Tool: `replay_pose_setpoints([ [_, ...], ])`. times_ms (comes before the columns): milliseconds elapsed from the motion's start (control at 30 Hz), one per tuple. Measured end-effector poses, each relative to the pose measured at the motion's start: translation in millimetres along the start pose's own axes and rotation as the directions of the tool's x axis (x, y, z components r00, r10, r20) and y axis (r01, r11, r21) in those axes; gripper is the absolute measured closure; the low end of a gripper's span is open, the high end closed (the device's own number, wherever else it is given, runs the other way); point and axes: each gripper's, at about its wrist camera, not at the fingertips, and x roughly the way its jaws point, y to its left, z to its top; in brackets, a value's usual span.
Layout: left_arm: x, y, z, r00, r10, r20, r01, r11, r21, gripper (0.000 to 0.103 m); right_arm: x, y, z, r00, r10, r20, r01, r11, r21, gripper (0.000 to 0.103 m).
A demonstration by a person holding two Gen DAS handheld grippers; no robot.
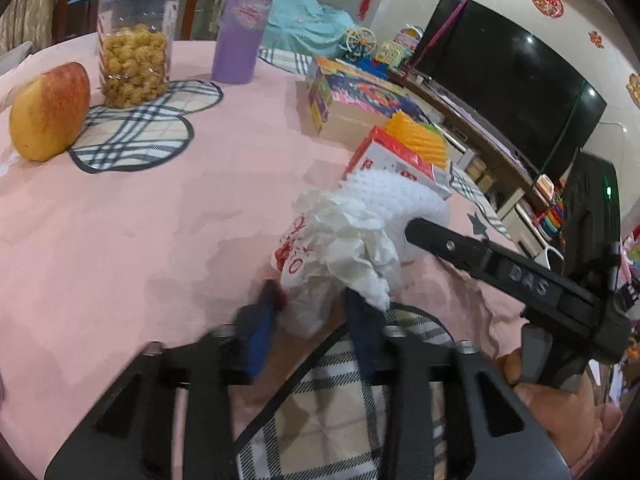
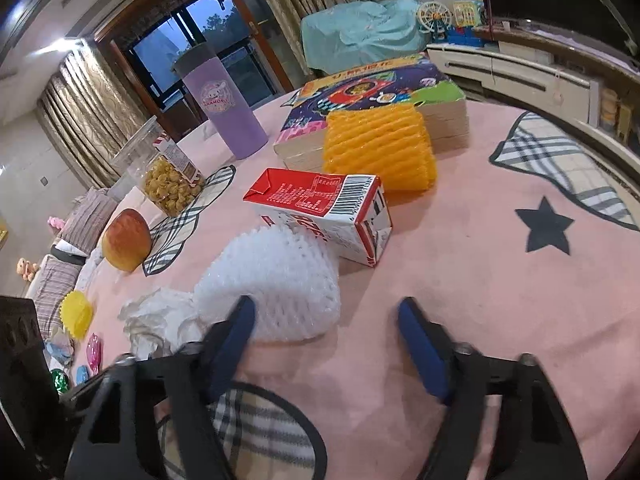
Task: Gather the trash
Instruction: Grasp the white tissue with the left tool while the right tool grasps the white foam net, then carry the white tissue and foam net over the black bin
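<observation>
Left gripper point(image 1: 310, 312) clenched on crumpled white plastic bag point(image 1: 340, 248) (red print on one side) atop pink tablecloth point(image 1: 140, 220), right gripper point(image 2: 326, 320) parted, nothing between pads, left pad point(image 2: 236, 328) against white foam net point(image 2: 276, 280), red-and-white carton point(image 2: 324, 212) just beyond, orange foam net point(image 2: 380, 152) behind.

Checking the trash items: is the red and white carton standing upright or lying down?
Lying down. The carton rests on its long side on the pink tablecloth, barcode panel facing up.
</observation>
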Motion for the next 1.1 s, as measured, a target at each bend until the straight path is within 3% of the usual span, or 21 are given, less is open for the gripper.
replay_pose_setpoints([
  [33,-0.1,-0.8,-0.4,1.0,-0.003,0.0,0.003,1.0,0.004,0.082,1.6,0.3,0.4,1.0,0.007,-0.005,-0.007,1.0,0.001,0.051],
  [100,-2.5,-2.6,-0.8,1.0,-0.005,0.011,0.005,1.0,0.013,0.083,2.3,0.5,-0.6,1.0,0.027,-0.013,-0.027,1.0,0.003,0.076],
  [200,-7.1,-5.1,-1.8,1.0,-0.004,0.027,0.003,1.0,0.022,0.084,-4.2,-2.3,-4.2,0.999,0.034,-0.001,-0.034,0.999,0.012,0.088],
  [500,-20.1,-26.2,-18.3,0.999,-0.043,0.02,0.043,0.999,0.029,0.084,-42.2,-24.4,-20.8,0.999,0.04,0.033,-0.041,0.998,0.057,0.091],
  [1100,-29.2,-107.1,-52.9,0.992,-0.126,-0.025,0.128,0.981,0.143,0.084,-130.5,-72.6,-64.7,0.989,-0.057,0.135,0.04,0.991,0.125,0.091],
])
